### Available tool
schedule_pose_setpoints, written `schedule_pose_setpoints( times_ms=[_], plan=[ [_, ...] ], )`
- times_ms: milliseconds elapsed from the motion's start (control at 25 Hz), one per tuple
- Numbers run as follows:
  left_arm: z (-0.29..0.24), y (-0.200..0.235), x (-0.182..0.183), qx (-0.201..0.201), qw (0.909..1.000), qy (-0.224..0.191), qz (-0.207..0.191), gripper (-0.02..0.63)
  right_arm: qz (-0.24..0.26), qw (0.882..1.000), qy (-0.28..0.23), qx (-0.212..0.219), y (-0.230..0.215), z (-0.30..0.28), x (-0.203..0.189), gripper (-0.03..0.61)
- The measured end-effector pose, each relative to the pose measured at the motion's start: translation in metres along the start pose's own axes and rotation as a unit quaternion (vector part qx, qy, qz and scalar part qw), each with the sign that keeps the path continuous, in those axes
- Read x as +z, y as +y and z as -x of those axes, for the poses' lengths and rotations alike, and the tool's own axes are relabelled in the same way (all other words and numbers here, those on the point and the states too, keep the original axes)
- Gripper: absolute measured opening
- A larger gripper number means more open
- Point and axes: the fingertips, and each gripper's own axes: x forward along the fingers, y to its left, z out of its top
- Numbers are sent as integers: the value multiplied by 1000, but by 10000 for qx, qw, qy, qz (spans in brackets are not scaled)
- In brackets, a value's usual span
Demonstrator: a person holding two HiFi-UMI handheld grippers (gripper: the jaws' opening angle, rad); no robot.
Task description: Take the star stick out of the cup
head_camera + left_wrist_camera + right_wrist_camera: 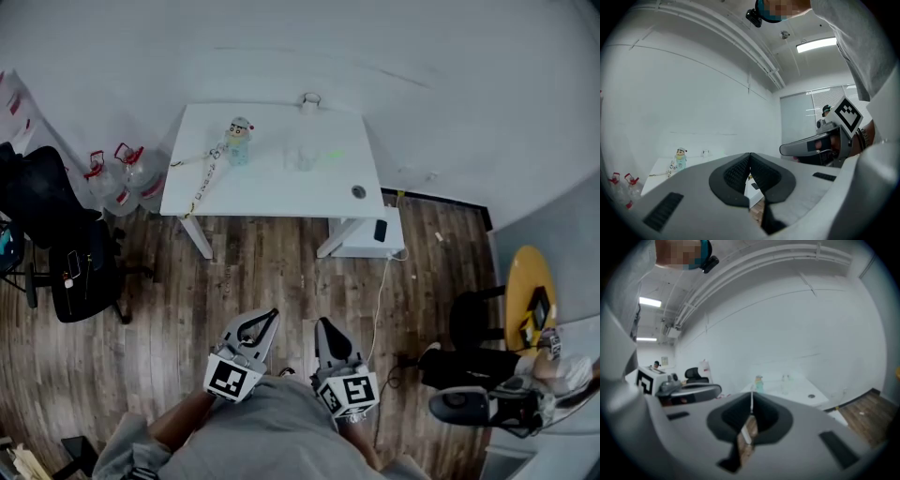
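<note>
A white table stands far ahead of me across the wood floor. On it a small clear cup shows faintly near the middle; I cannot make out the star stick from here. A figurine in a teal cup stands to the cup's left and also appears as the figurine and the figurine. My left gripper and right gripper are held close to my body, far from the table. Both are shut with nothing between the jaws, as the left gripper and right gripper show.
A patterned strap lies over the table's left edge. Water jugs and a black office chair stand to the left. A white cabinet sits under the table's right end. A yellow round table and a seated person are at the right.
</note>
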Motion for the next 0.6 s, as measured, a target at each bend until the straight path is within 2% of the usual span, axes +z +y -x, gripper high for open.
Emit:
schedule_pose_setpoints(
  times_ms=[400,600],
  plan=[
    [-3,41,3,-34,9999,-9,-101,32,-2,9996,-94,-282,1,-36,12,36],
    [-4,58,3,123,9999,18,118,32,40,9993,-152,-341,1,-48,16,37]
  ],
)
